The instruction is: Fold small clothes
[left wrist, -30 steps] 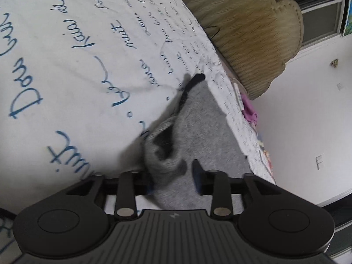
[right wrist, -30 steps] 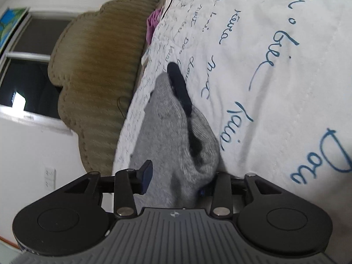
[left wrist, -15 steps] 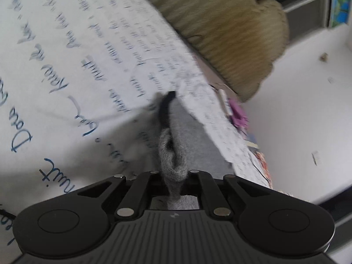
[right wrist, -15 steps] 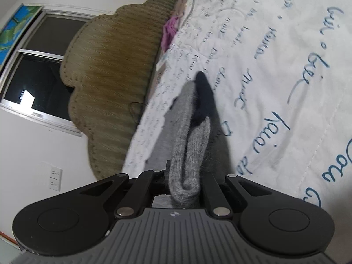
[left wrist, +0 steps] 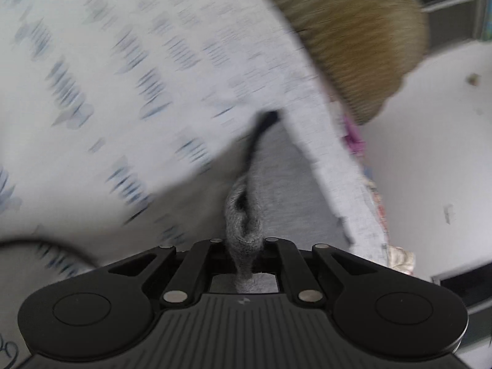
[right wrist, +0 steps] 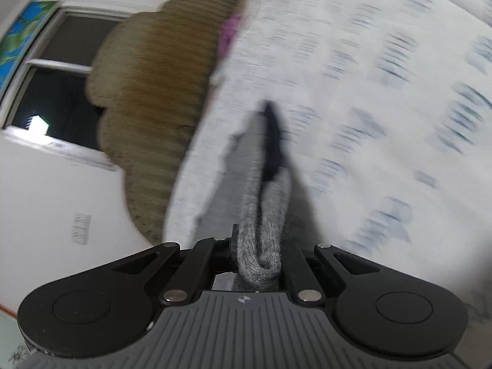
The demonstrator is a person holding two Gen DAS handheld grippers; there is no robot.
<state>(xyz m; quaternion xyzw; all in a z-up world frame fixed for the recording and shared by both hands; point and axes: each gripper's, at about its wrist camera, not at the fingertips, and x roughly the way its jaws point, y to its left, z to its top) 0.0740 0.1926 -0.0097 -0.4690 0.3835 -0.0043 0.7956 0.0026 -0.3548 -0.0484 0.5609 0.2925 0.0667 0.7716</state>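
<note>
While pinched — grey garment (left wrist: 276, 190) near bedspread (left wrist: 123, 92) edge

Soft even light; heavy motion blur, fisheye corners dark, housings sharp

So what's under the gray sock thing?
Under the gray knit garment you can see the white bedspread with blue writing. Both grippers pinch its near edge; whatever lies directly beneath the cloth is covered.

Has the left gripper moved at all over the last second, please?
Yes. The left gripper has closed on the grey knitted garment and lifted away from the white script-printed bedspread, whose writing now looks smaller and motion-blurred.
</note>
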